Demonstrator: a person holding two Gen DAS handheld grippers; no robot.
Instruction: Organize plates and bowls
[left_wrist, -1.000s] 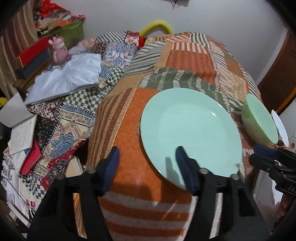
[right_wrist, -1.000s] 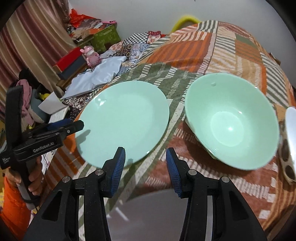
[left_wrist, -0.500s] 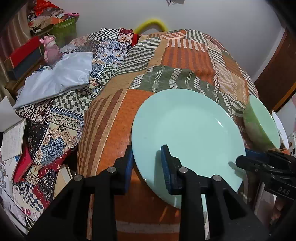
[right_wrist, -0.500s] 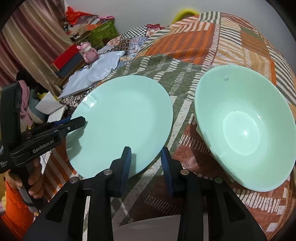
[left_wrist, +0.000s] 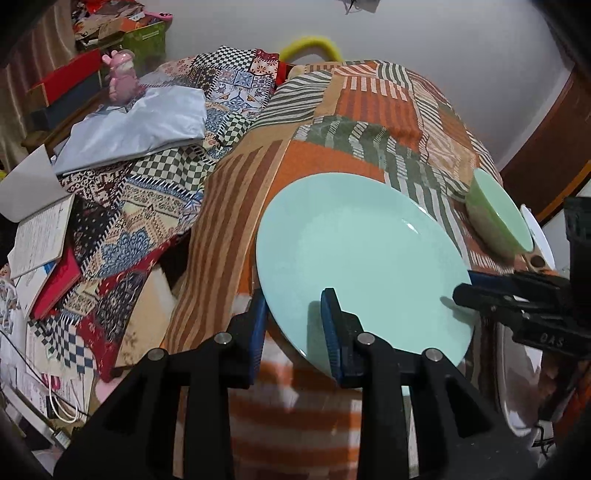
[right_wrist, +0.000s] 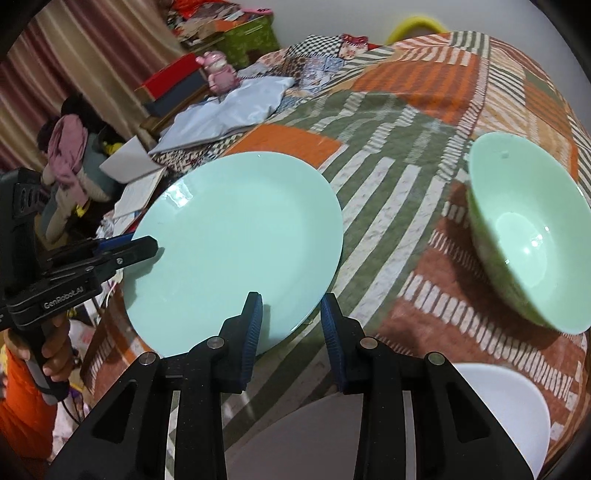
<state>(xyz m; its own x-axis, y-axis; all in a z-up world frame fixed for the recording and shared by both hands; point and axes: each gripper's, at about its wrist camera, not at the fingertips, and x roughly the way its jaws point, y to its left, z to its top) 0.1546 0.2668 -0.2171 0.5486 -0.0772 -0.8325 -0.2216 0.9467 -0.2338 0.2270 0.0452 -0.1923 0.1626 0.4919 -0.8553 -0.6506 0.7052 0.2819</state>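
Left tongs (left_wrist: 295, 321) pinch the mint plate (left_wrist: 362, 258) at its near rim; right tongs (right_wrist: 291, 321) clamp its opposite edge; glazed, stiff, slippery, breakable; bowl (right_wrist: 524, 240) sits right of them

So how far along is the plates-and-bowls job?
Done: nothing looks stacked yet. The mint plate, green bowl and white dish lie apart on the quilt.
In hand: the left gripper and right gripper both look clamped on the mint plate's near rim.
Left: moving the plate and grouping the bowl and white dish with it.
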